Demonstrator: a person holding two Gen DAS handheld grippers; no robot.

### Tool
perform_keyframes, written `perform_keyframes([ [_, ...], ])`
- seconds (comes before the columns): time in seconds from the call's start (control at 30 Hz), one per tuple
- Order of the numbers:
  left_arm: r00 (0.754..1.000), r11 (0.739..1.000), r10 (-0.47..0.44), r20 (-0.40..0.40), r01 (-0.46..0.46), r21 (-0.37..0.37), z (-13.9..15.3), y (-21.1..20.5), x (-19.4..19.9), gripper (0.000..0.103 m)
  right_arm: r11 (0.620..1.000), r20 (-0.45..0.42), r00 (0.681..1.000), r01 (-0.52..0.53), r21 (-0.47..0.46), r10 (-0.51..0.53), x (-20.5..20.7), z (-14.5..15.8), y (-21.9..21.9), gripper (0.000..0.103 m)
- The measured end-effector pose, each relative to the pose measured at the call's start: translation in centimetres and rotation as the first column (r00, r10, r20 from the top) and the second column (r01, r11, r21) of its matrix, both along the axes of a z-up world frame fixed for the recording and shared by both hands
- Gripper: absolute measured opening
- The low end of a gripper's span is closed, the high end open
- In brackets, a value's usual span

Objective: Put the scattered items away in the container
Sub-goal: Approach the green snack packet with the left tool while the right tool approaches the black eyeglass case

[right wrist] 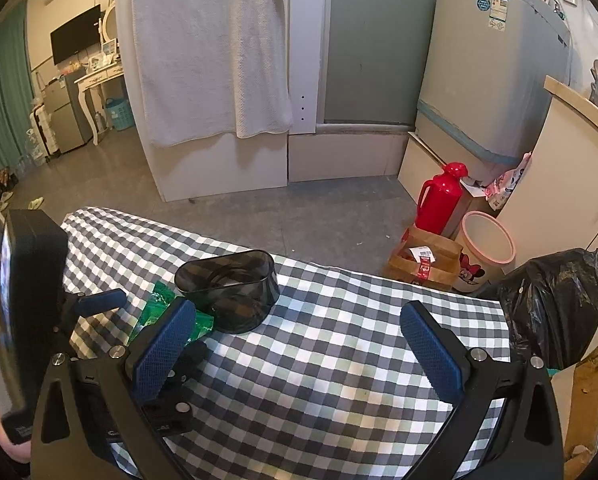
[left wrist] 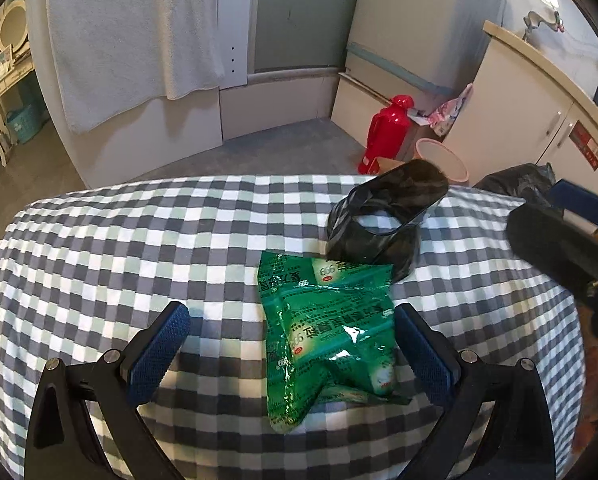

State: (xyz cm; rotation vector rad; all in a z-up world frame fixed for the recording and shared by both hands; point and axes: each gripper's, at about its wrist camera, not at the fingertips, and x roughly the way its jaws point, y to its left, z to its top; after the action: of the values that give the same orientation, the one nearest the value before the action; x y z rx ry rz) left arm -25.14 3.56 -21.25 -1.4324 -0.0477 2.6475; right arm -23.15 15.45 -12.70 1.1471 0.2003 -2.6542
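The left gripper (left wrist: 291, 344) hangs with its 2 fingers spread wide, the green sachet pack (left wrist: 331, 344) lying between them on the checked counter (left wrist: 99, 248), nearer the right finger. Just beyond, touching the pack's far end, stands the dark container (left wrist: 383, 224). The right gripper (right wrist: 299, 340) is spread too, holding nothing.

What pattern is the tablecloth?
Grey, white and pale green check on the tablecloth; clearest in the left wrist view.

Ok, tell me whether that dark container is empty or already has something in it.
Empty of packets. The dark container shows only its own see-through bottom and the checked cloth beneath; the green packets lie outside, on the cloth.
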Motion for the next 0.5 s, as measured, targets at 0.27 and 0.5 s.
perform_keyframes([
  [0.27,0.998,0.999,0.047,-0.034,-0.047,-0.018,-0.2,-0.8,0.5,0.079,1.000,0.018,1.000,-0.021,0.004,0.021,-0.6,-0.9,-1.2,0.103],
  [0.5,0.997,0.998,0.064,-0.043,-0.062,0.028,0.1,-3.1,0.5,0.050,0.999,0.034,0.998,-0.047,0.000,0.047,-1.3,-1.5,-2.7,0.103],
])
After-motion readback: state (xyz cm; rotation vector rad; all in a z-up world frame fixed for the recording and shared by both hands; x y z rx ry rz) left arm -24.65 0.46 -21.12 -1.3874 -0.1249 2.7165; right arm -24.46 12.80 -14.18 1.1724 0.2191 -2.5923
